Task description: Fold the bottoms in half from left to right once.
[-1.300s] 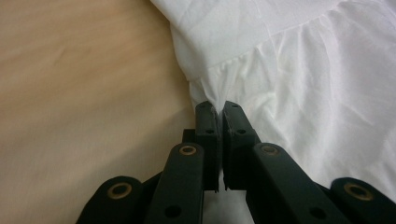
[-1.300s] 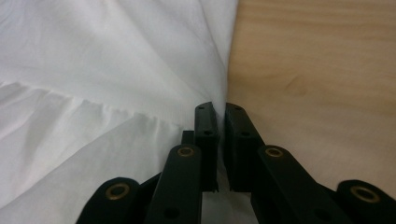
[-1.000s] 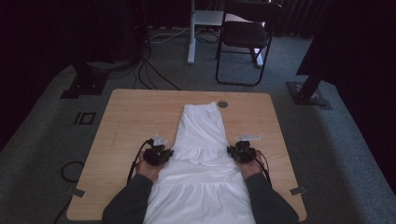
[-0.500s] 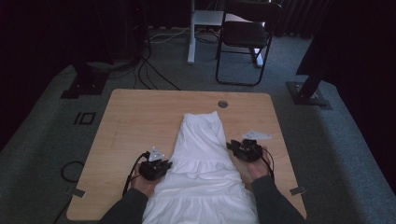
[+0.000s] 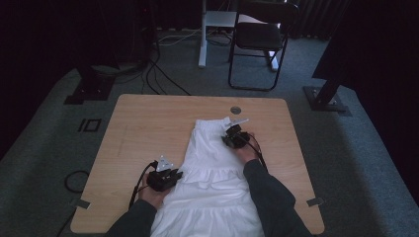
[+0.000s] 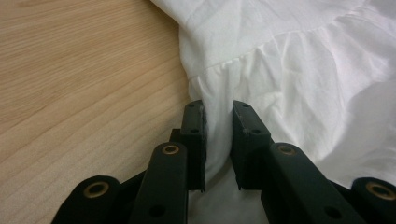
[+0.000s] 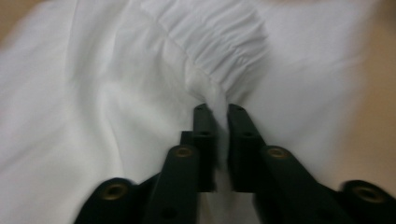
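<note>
White garment (image 5: 212, 197) cut off at bottom edge

Recording studio or lab space, not a home. Grey carpet floor (image 5: 375, 168) under a lone wooden table (image 5: 148, 128) — dark curtains at the edges. Black cables (image 5: 163, 74) trailing across the carpet toward stand bases (image 5: 89, 91) on either side. Black folding chair (image 5: 259, 39) and a white post with flat foot (image 5: 202, 34) behind the table. Tape tabs (image 5: 316, 201) at the table's near corners.
</note>
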